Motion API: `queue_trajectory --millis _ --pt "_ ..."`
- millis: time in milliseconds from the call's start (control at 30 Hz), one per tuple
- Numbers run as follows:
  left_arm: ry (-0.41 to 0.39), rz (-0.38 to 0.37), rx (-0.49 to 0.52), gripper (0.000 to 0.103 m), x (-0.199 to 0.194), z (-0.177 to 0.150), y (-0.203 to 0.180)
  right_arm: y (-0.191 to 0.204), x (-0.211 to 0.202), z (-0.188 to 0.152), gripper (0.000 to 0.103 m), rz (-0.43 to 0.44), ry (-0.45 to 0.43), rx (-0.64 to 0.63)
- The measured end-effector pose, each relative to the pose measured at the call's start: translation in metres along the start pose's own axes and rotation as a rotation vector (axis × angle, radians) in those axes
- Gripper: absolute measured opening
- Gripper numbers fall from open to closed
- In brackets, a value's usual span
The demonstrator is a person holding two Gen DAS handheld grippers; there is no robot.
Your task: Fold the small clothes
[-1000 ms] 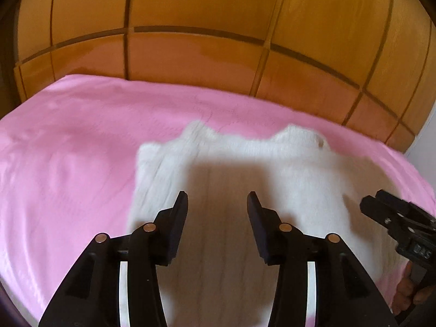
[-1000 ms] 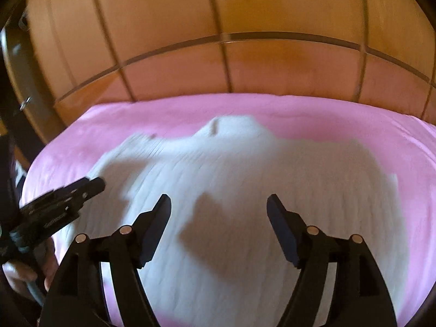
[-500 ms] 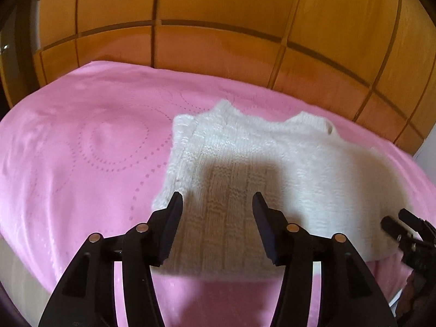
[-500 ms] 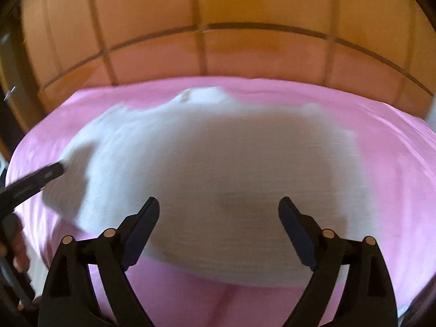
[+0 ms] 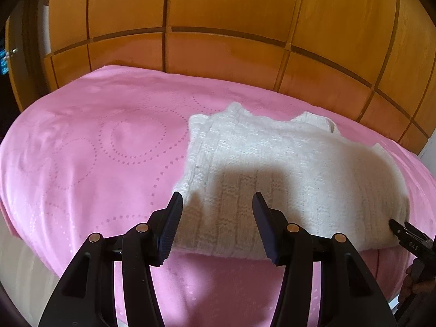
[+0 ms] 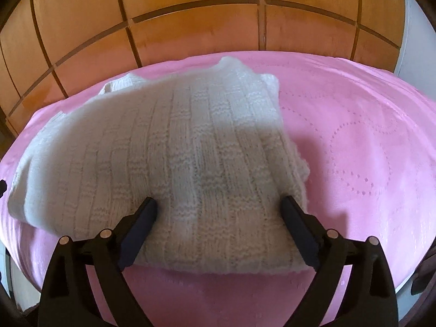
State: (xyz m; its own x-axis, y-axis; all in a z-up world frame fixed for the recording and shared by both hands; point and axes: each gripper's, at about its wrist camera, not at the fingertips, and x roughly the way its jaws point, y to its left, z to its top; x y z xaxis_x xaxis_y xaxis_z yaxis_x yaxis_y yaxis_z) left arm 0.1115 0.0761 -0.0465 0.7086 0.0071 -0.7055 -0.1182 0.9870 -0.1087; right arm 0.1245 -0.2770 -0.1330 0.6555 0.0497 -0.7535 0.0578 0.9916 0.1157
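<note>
White knitted garment (image 5: 286,169) is laid flat on the pink bedspread (image 5: 90,163), near its front edge, with the wooden panelled headboard (image 5: 223,21) beyond it. Left gripper (image 5: 217,215) is held over the garment's near left corner, jaws parted, nothing pinched between them. Right gripper (image 6: 219,219) is held over the garment's near right portion, jaws spread wide and released. Knit is seen between both finger pairs, but it is not gripped.
</note>
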Motion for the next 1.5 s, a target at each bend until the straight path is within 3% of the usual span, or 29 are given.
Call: queue_trajectory --millis 333,500,567,633,667,733,867,967,1000,1033,1100,1167,1267,1300,1333,1367,1433,1500 --pt "0.028 0.042 -0.050 0.052 0.007 -0.004 0.029 0.004 0.009 0.001 0.095 -0.018 -0.022 -0.016" --pt "0.063 0.019 -0.082 0.052 0.014 -0.009 0.046 0.006 0.009 -0.002 0.097 -0.026 -0.033 -0.019" --pt "0.110 -0.032 -0.104 0.039 0.025 -0.014 0.055 0.006 0.009 -0.002 0.097 -0.027 -0.035 -0.019" --pt "0.152 -0.118 -0.139 0.011 0.033 -0.020 0.064 0.006 0.010 -0.002 0.097 -0.027 -0.036 -0.021" --pt "0.147 -0.136 -0.136 0.006 0.033 -0.022 0.066 0.006 0.010 -0.002 0.097 -0.027 -0.037 -0.021" --pt "0.135 -0.141 -0.119 0.004 0.030 -0.027 0.067 0.005 0.009 -0.003 0.097 -0.026 -0.040 -0.023" --pt "0.156 -0.189 -0.170 0.003 0.027 -0.034 0.079 0.005 0.009 -0.004 0.097 -0.022 -0.047 -0.023" --pt "0.123 -0.231 -0.159 0.004 0.016 -0.025 0.080 0.005 0.009 -0.004 0.098 -0.024 -0.055 -0.019" --pt "0.114 -0.238 -0.148 0.012 0.016 -0.017 0.079 0.005 0.009 -0.005 0.098 -0.024 -0.055 -0.018" --pt "0.107 -0.242 -0.144 0.031 0.017 -0.011 0.077 0.005 0.010 -0.005 0.098 -0.024 -0.055 -0.018" --pt "0.093 -0.242 -0.161 0.048 0.025 0.007 0.076 0.005 0.010 -0.005 0.098 -0.026 -0.057 -0.018" --pt "0.107 -0.262 -0.155 0.048 0.039 0.024 0.071 0.005 0.010 -0.004 0.098 -0.024 -0.056 -0.019" --pt "0.123 -0.229 -0.141 0.048 0.065 0.047 0.060 0.006 0.010 -0.005 0.098 -0.026 -0.056 -0.017" --pt "0.137 -0.221 -0.146 0.042 0.075 0.053 0.058 0.006 0.010 -0.005 0.098 -0.025 -0.056 -0.017" --pt "0.171 -0.226 -0.139 0.018 0.090 0.059 0.053 0.005 0.010 -0.004 0.098 -0.025 -0.057 -0.018" --pt "0.180 -0.185 -0.126 0.009 0.097 0.063 0.050 0.005 0.010 -0.004 0.099 -0.024 -0.056 -0.020" --pt "0.165 -0.086 -0.092 0.006 0.108 0.061 0.042 0.005 0.010 -0.004 0.099 -0.022 -0.056 -0.020" --pt "0.141 -0.037 -0.097 0.006 0.109 0.053 0.040 0.004 0.011 -0.005 0.099 -0.023 -0.061 -0.023"
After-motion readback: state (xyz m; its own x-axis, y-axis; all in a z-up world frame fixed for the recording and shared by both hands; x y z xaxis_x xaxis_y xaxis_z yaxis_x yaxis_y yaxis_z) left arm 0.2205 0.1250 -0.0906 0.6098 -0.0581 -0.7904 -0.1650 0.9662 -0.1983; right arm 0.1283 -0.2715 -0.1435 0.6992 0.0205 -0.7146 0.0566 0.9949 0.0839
